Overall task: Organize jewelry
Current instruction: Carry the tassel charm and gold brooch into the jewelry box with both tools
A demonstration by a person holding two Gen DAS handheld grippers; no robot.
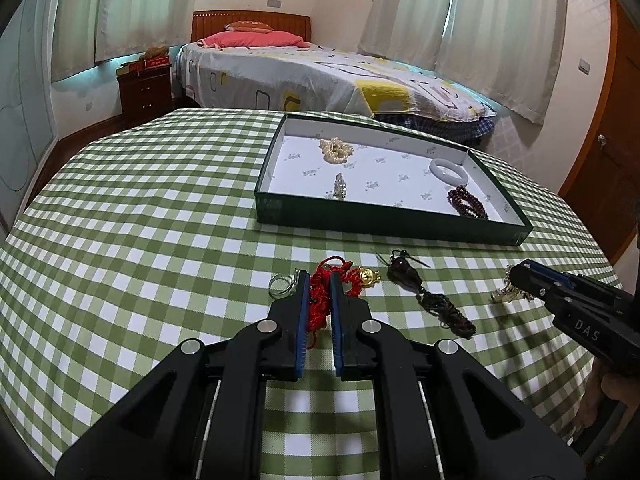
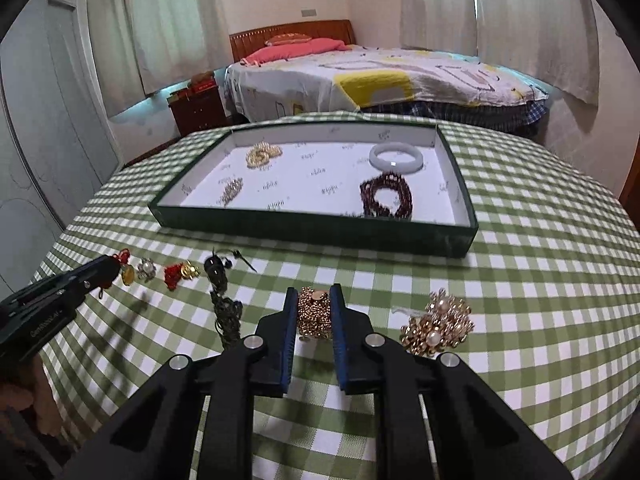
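My left gripper (image 1: 319,285) is shut on a bundle of red cord (image 1: 318,304) low over the green checked tablecloth; in the right wrist view, a gold pendant (image 2: 128,275) hangs by the left gripper (image 2: 111,266). My right gripper (image 2: 315,297) is shut on a gold bead bracelet (image 2: 314,314), its blue pads pressing both sides. The left wrist view shows the right gripper (image 1: 516,274) with gold beads (image 1: 503,291) at its tip. The dark green tray (image 1: 264,204) (image 2: 312,229) beyond holds a gold chain bundle (image 2: 262,155), a small crystal piece (image 2: 232,190), a white bangle (image 2: 395,157) and dark red beads (image 2: 386,196).
Loose on the cloth lie a silver ring (image 1: 280,285), a pearl brooch (image 2: 146,268), a red and gold charm (image 2: 178,272), a dark pendant with tassel (image 2: 218,280) and a gold pearl cluster (image 2: 438,324). A bed stands behind the table.
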